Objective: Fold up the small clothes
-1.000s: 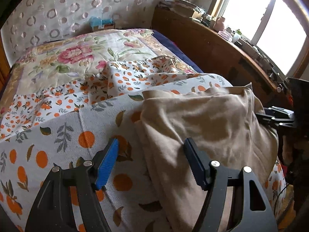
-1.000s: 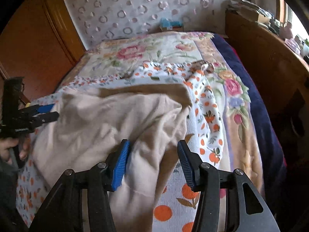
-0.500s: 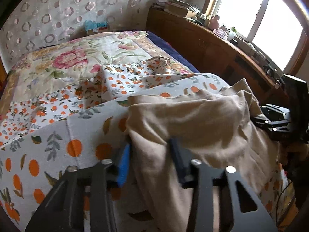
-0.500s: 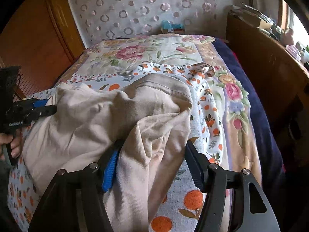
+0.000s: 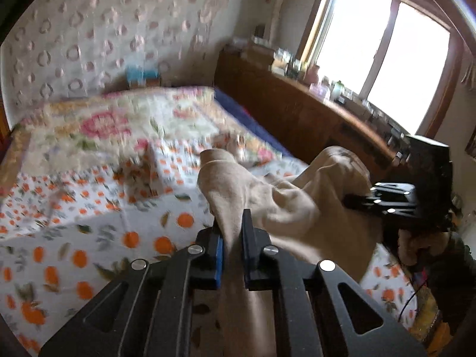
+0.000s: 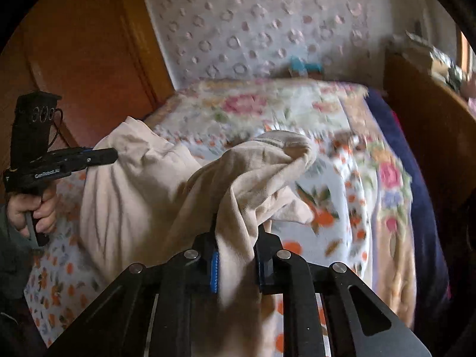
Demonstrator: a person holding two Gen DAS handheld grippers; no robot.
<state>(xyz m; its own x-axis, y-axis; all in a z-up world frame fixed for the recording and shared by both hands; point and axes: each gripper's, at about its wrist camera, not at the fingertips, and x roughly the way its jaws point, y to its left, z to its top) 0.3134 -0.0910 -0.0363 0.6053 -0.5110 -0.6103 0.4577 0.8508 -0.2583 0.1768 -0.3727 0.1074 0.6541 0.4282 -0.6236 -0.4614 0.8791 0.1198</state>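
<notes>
Gripping the beige garment (image 5: 285,205), left gripper (image 5: 233,238) clamped and right gripper (image 6: 236,244) closing on it, uneven lifting could bunch the fold.

**Black grippers, blue pads, dark sleeve**

Each gripper, the left gripper (image 5: 232,232) and the right gripper (image 6: 236,238), has matte black angular fingers joined with round silver screws and blue ribbed pads (image 6: 214,270). One side carries small white lettering. The hand (image 6: 32,208) emerges from a dark green sleeve (image 6: 12,255).
</notes>
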